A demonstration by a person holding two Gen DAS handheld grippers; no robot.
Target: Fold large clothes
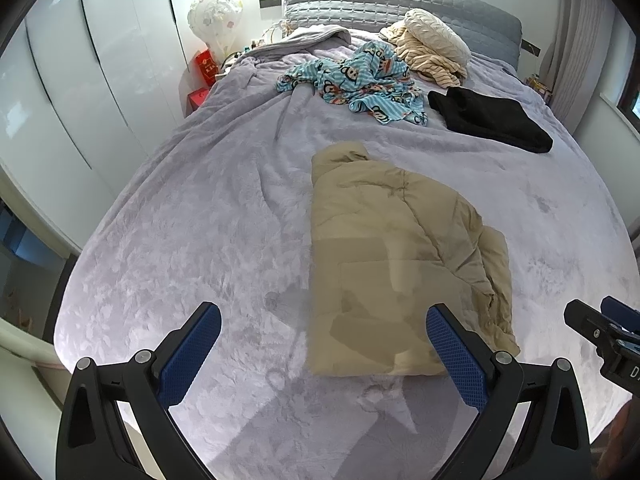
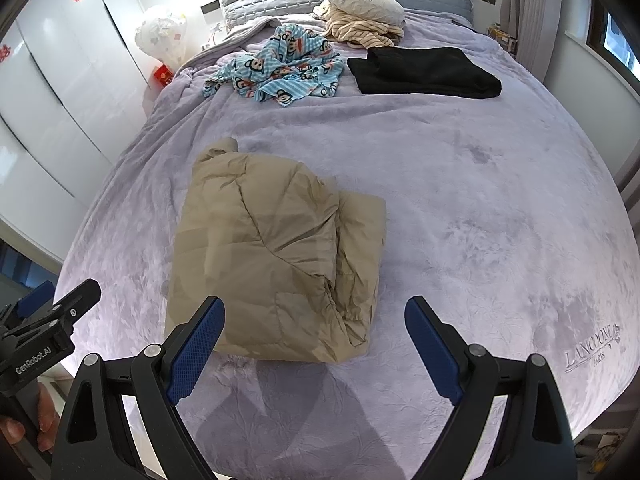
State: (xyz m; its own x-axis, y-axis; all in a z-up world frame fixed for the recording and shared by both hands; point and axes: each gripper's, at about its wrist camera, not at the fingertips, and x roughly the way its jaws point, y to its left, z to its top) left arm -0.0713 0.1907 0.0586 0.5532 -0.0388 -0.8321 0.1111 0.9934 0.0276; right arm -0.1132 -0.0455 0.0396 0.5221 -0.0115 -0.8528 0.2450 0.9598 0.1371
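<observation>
The tan jacket point(image 1: 400, 264) lies folded on the lilac bedspread point(image 1: 200, 240), its long axis running from the foot toward the headboard point(image 1: 400, 0), hood end pointing that way. Left gripper point(image 1: 324, 344) and right gripper point(image 2: 314, 340) hover above the near edge, both spread wide, holding nothing. White wardrobes point(image 1: 80, 80) stand left.

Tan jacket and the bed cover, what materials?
Tan jacket: likely thin nylon or polyester shell, padded; quilted seams, crisp creases, faint sheen. Bed cover: plush fleece or velvet-like, matte lilac; brushed nap marks and embossed pattern.
</observation>
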